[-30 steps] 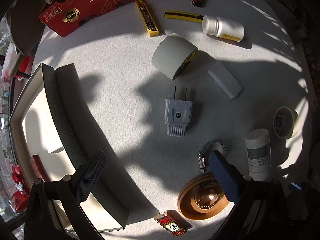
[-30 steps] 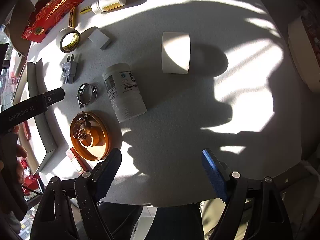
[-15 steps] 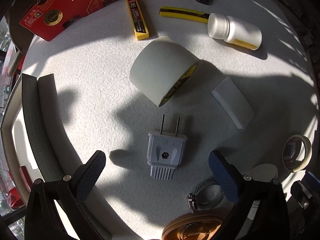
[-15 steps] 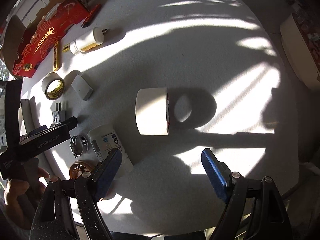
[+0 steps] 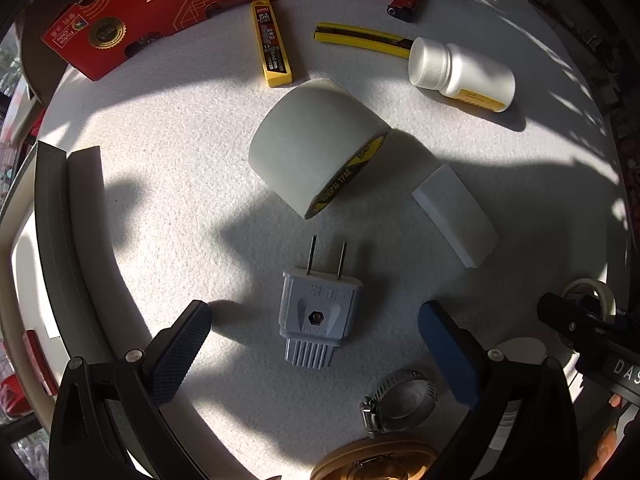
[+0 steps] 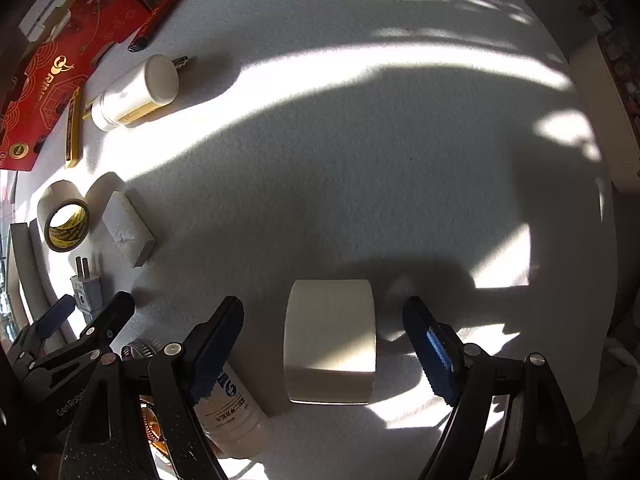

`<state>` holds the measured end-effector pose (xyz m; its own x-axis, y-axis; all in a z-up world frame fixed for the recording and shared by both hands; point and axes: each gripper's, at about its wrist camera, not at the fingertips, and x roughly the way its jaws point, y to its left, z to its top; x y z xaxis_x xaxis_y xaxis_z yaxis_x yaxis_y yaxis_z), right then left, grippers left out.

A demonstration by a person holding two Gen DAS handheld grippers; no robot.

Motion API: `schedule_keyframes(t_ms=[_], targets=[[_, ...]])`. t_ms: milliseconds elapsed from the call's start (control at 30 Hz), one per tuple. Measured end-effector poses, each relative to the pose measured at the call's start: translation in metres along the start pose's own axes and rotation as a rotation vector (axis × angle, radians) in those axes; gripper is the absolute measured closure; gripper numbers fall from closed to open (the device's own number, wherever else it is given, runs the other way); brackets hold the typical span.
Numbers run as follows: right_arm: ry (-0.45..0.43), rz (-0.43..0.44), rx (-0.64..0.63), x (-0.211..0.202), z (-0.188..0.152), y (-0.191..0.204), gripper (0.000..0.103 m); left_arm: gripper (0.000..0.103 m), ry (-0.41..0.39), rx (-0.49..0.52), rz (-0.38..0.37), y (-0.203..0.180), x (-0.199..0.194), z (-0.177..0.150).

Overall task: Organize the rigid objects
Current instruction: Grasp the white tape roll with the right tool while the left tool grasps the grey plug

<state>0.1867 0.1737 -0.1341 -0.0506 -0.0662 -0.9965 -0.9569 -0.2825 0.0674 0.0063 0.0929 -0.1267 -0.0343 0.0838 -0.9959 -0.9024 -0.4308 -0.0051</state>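
Red box (image 5: 168, 12) lettered "RINOFRUIT", tape roll (image 5: 316, 148) printed "MINGPAI TPAE", left gripper (image 5: 312, 340) wide open astride grey plug (image 5: 318, 312), right gripper (image 6: 324, 344) wide open astride white roll (image 6: 330, 340), neither gripped

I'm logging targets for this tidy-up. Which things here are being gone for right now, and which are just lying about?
In play:
- grey plug, between the open left gripper
- white tape roll, between the open right gripper

Lying about:
- white bottle
- yellow blade case
- hose clamp
- white block
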Motion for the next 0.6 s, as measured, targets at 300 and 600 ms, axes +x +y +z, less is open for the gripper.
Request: schedule_keyframes(t_ms=[300,600], targets=[[0.009,-0.058,-0.064,0.009,-0.008,0.006,0.021,0.000,0.016,-0.014,0.003,0.000,0.005,0.003],[0.005,-0.060,-0.093,-0.003,-0.018,0.020,0.068,0.019,0.060,0.035,-0.003,-0.009,0.005,0.011]])
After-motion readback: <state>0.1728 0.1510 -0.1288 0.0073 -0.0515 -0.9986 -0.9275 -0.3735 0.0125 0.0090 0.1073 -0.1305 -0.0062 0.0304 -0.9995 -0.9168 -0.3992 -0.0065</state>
